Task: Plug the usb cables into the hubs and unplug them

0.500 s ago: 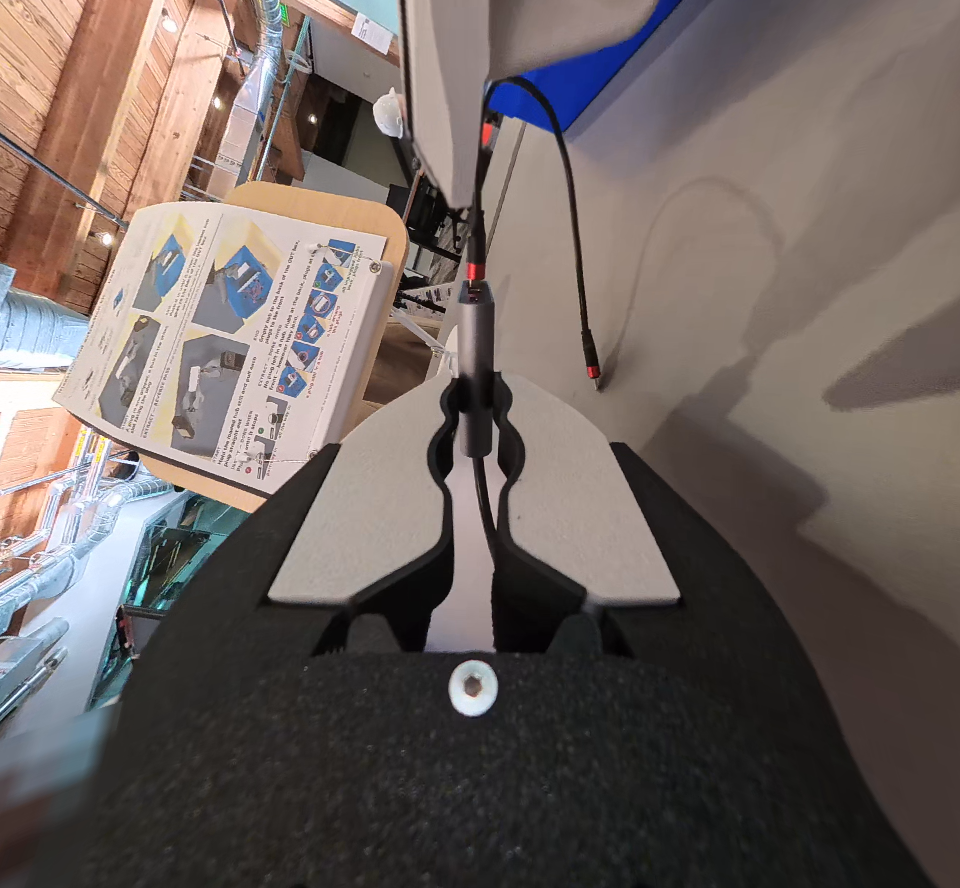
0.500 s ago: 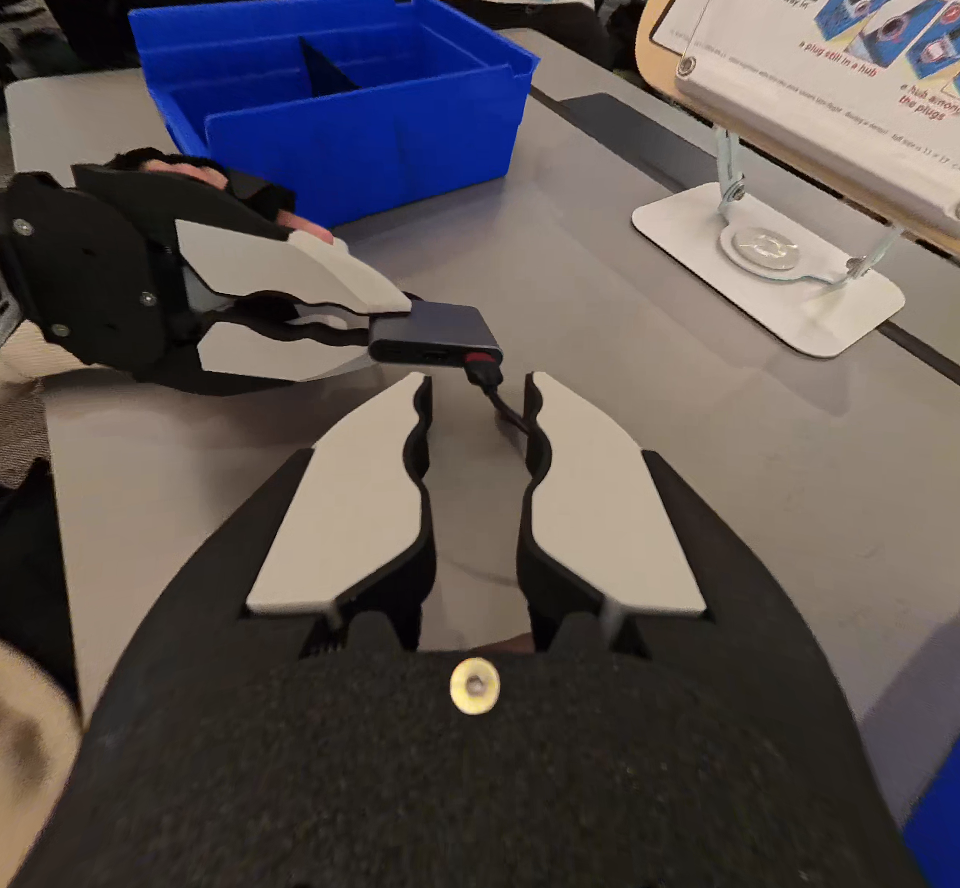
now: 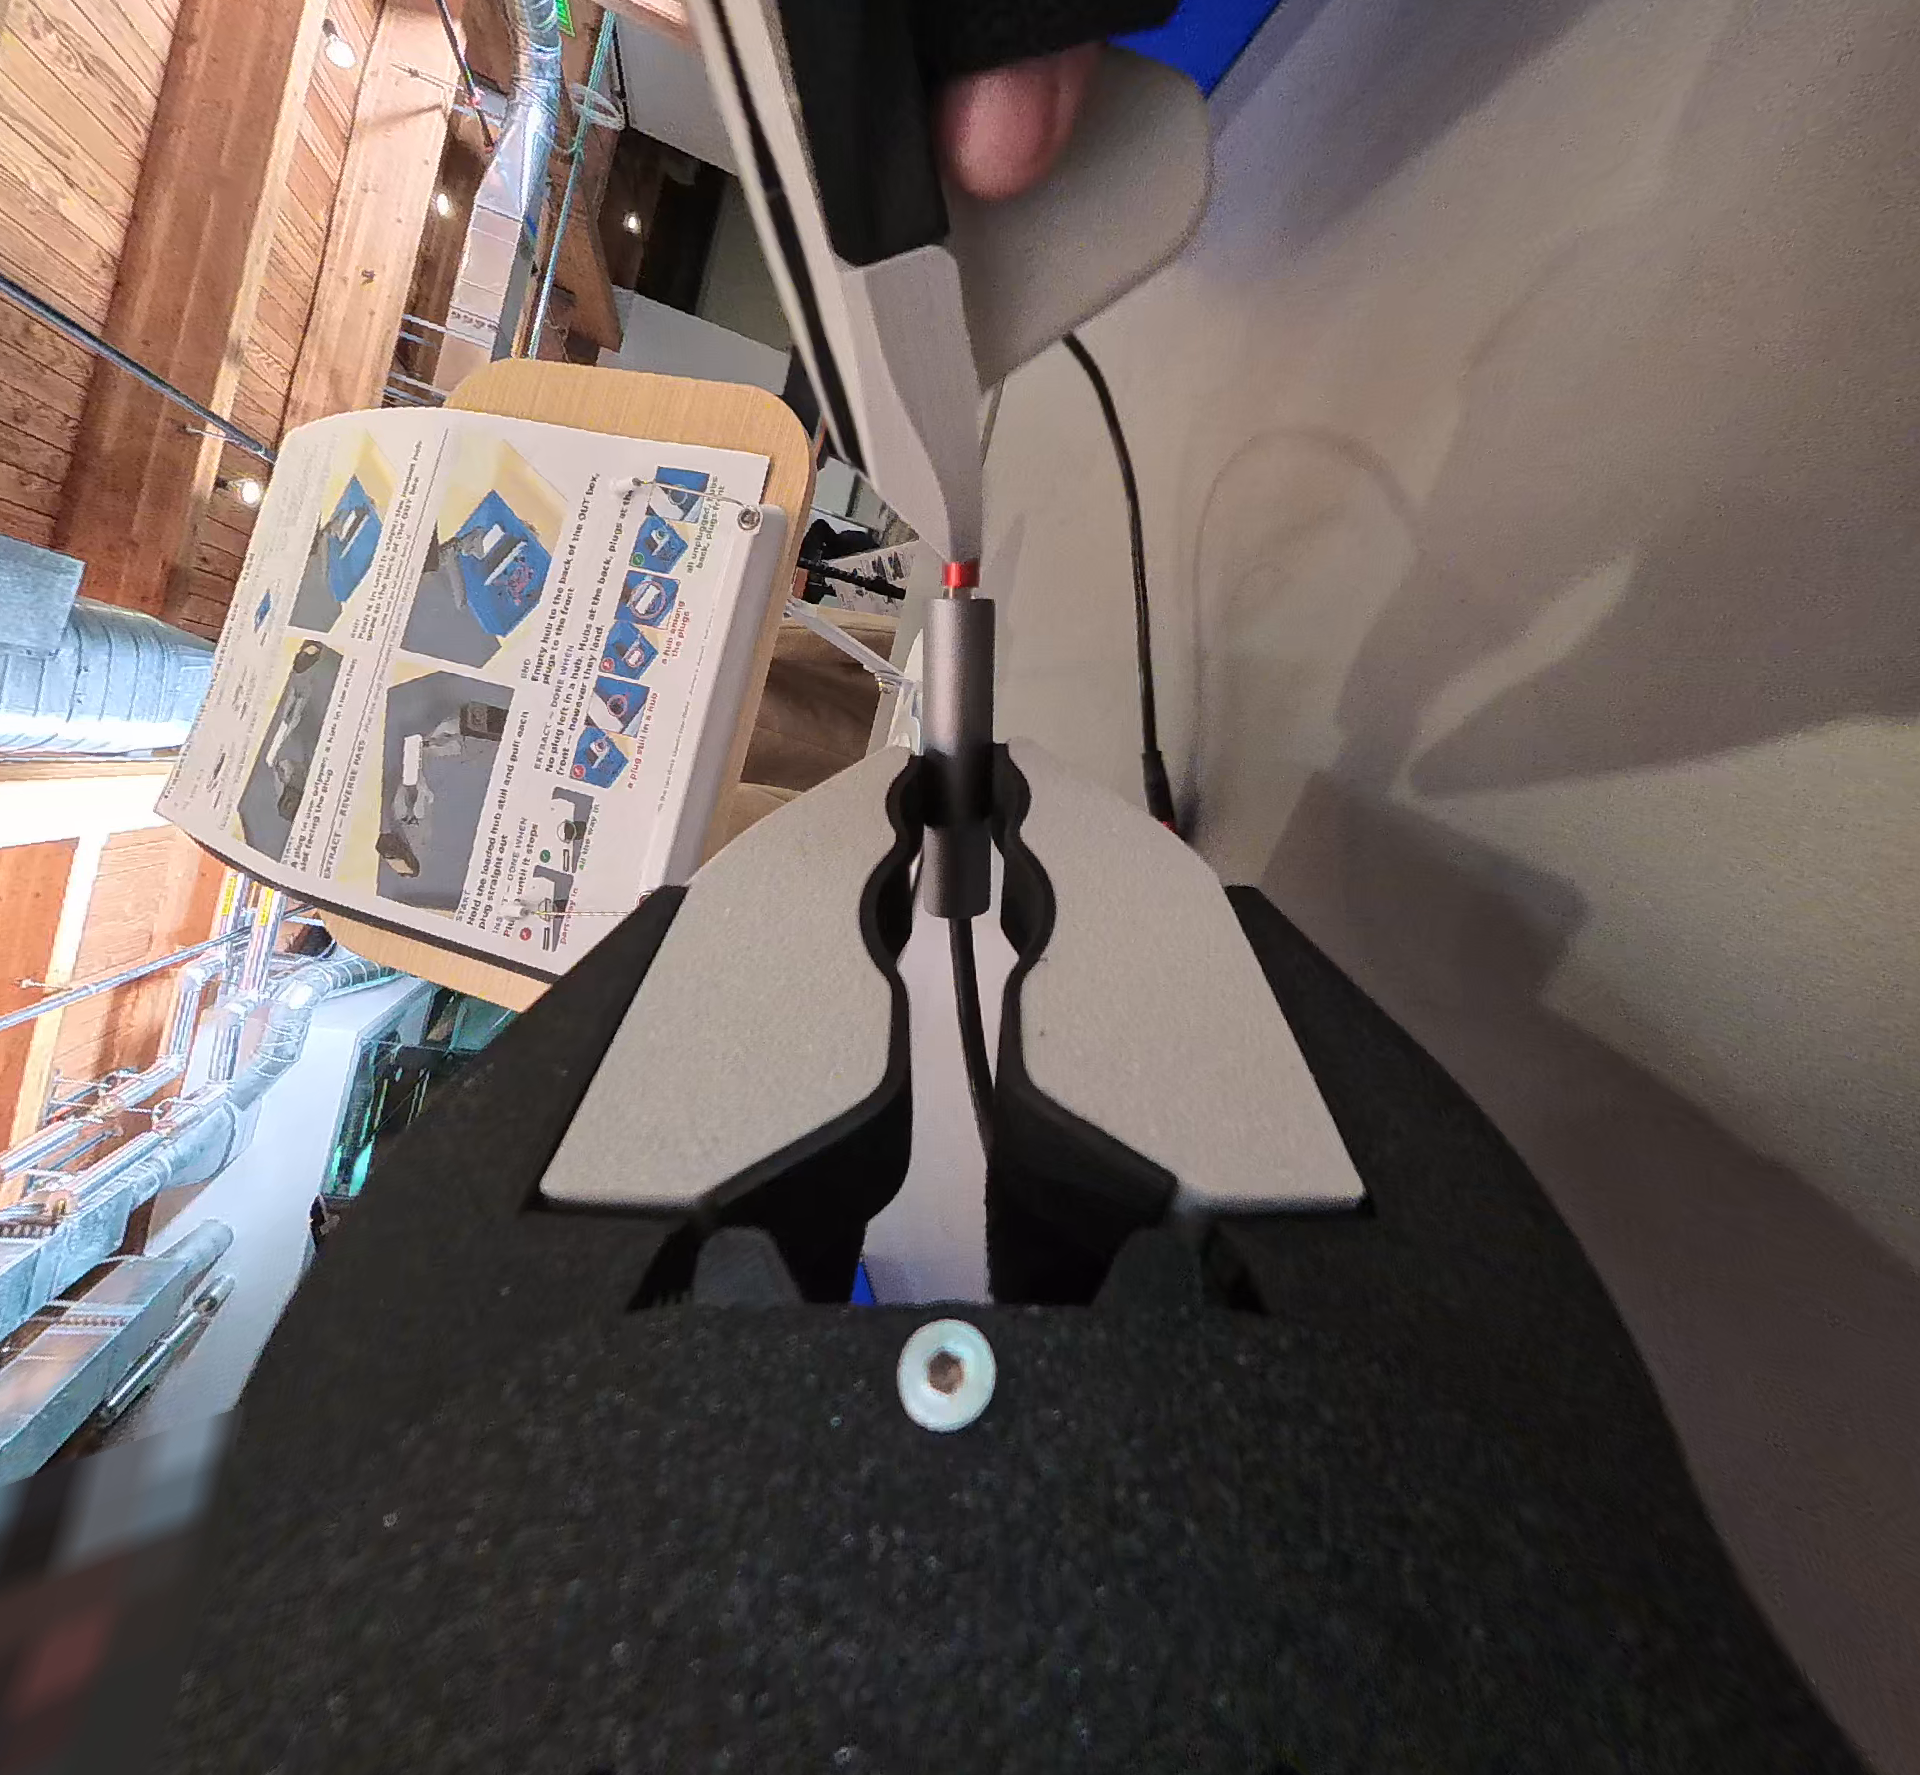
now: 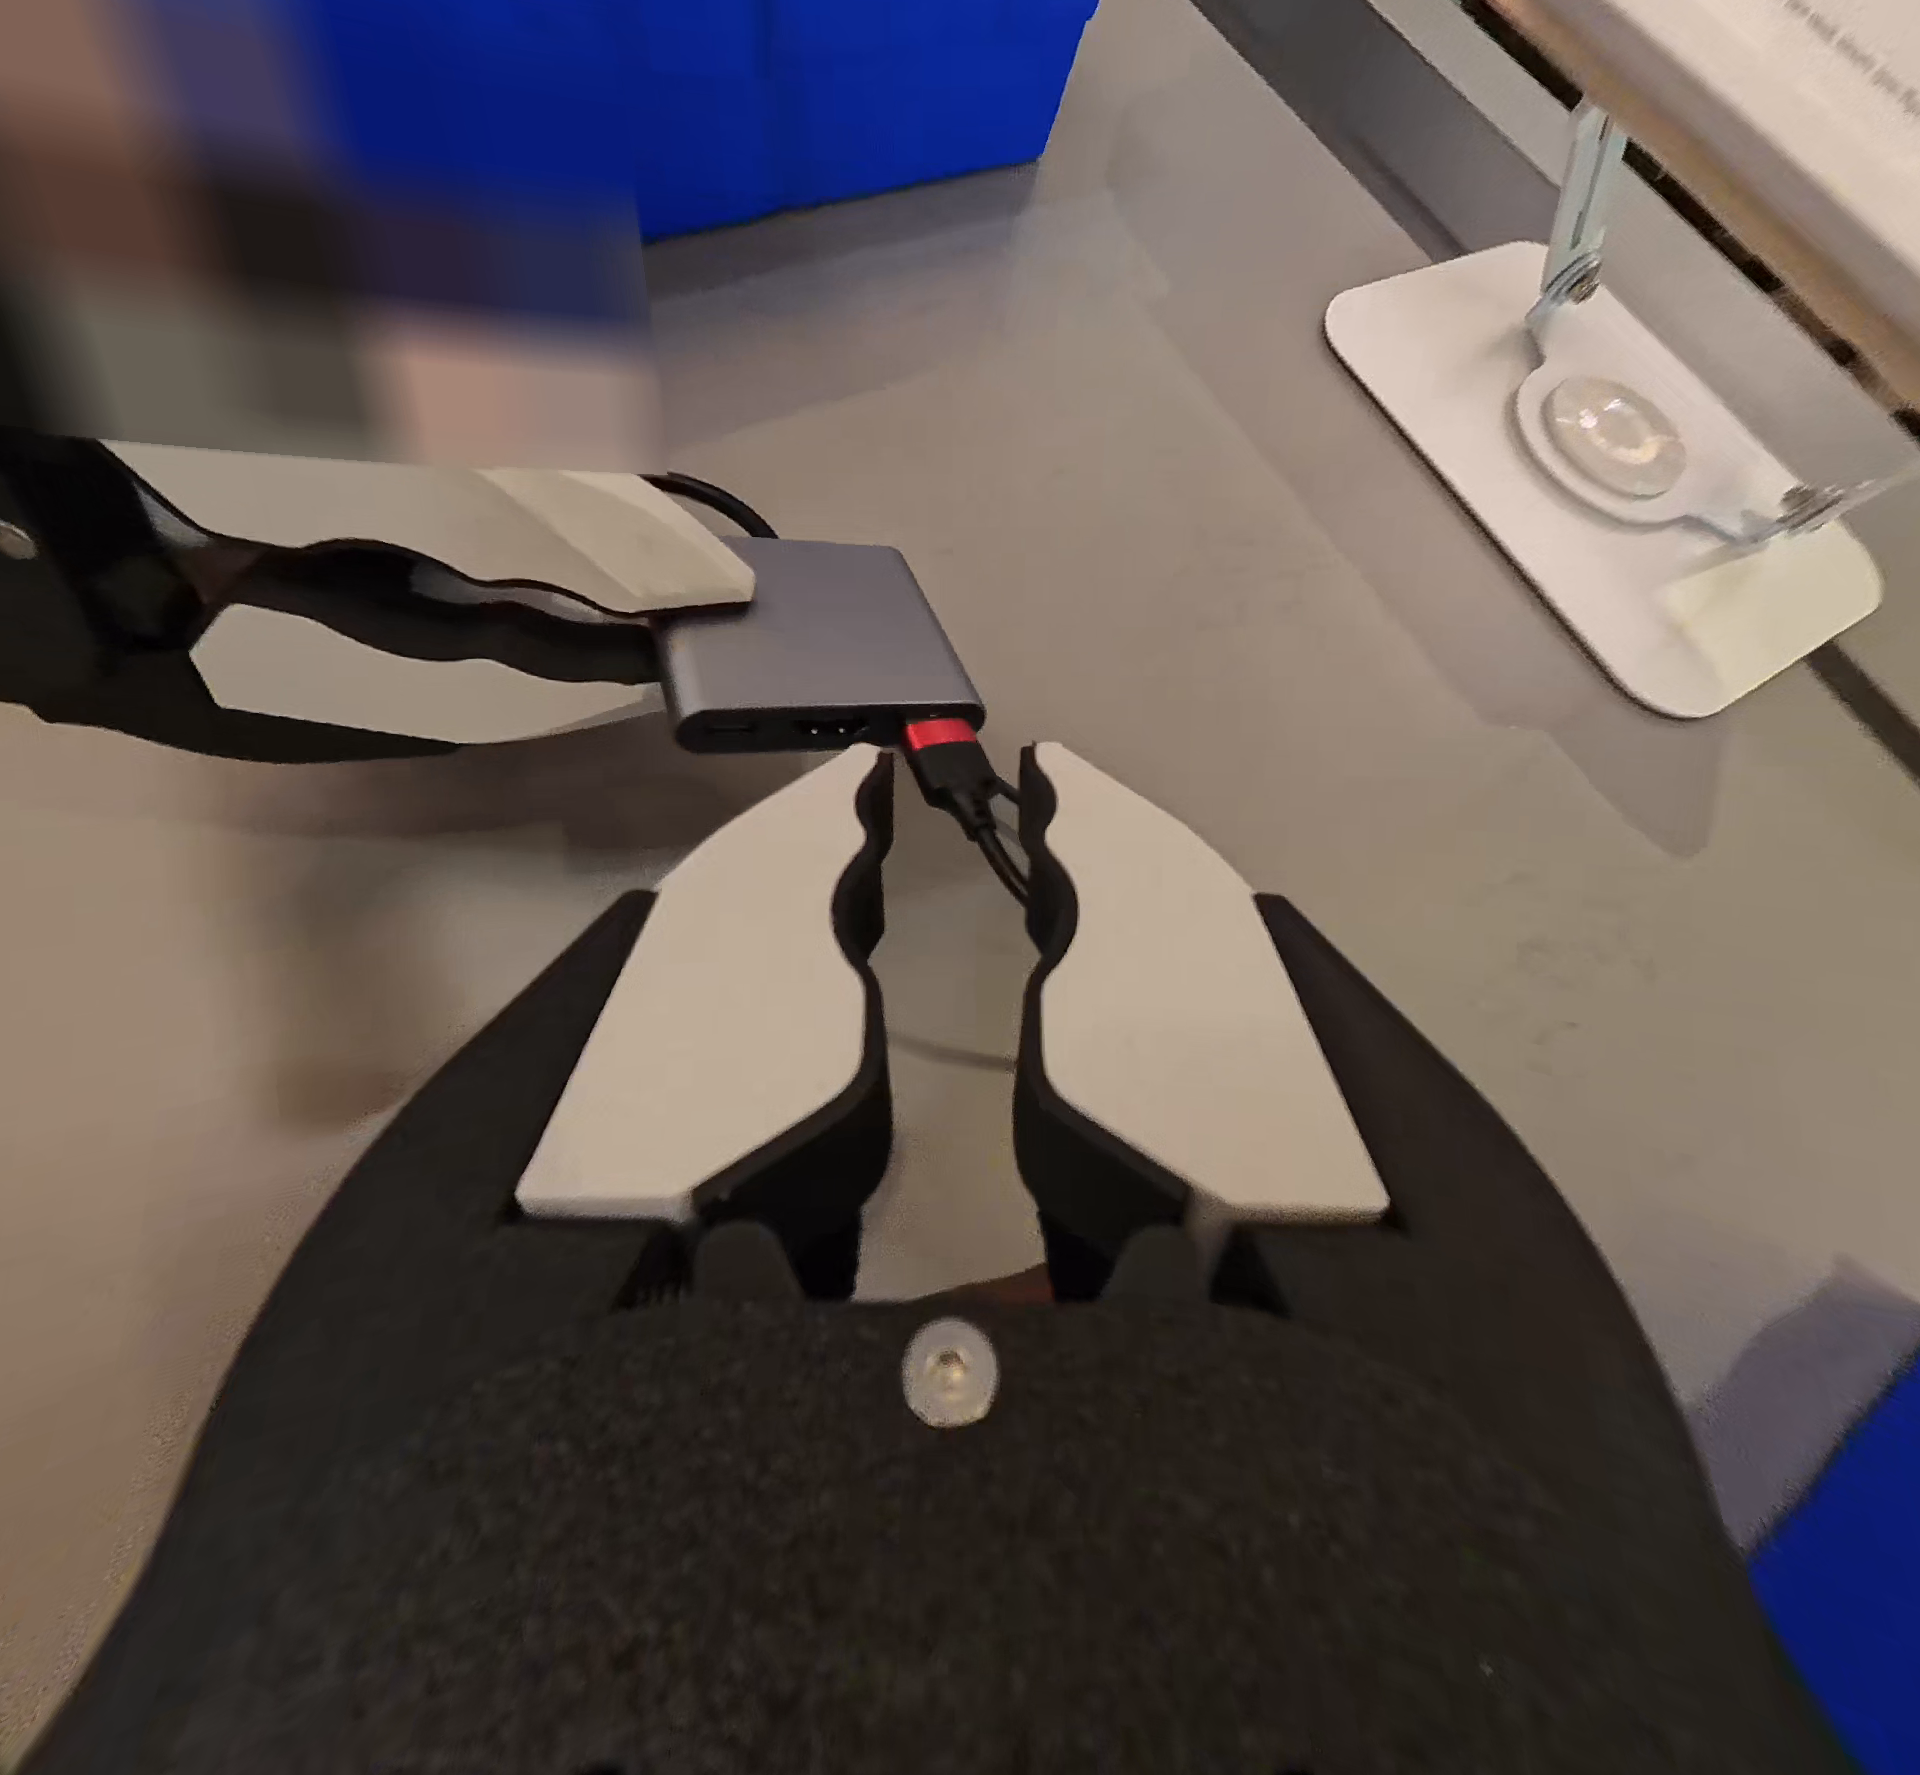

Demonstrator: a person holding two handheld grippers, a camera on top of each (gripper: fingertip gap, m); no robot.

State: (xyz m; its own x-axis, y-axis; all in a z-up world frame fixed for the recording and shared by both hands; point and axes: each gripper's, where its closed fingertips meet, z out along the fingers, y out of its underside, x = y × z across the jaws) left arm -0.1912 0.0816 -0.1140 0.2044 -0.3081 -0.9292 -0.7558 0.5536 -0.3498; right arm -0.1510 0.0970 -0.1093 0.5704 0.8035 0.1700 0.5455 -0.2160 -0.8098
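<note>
My left gripper is shut on a flat grey usb hub, held edge-on above the grey table. In the right wrist view the hub sticks out of the left gripper at mid left. A red-collared plug of a black usb cable sits in the hub's rightmost port. My right gripper is open, its fingertips on either side of the plug's black body, just short of the hub. In the left wrist view the right gripper comes down from above onto the plug.
A blue bin stands behind the hub. An instruction board on a white stand is to the right. The cable's free end lies on the table. Another blue edge is at the lower right. The left gripper's tips are roughly 5 cm from the right gripper's.
My right gripper has moved forward to the hub, so the plug now lies between its fingertips, and its jaws stand a little narrower. The left gripper still holds the hub.
</note>
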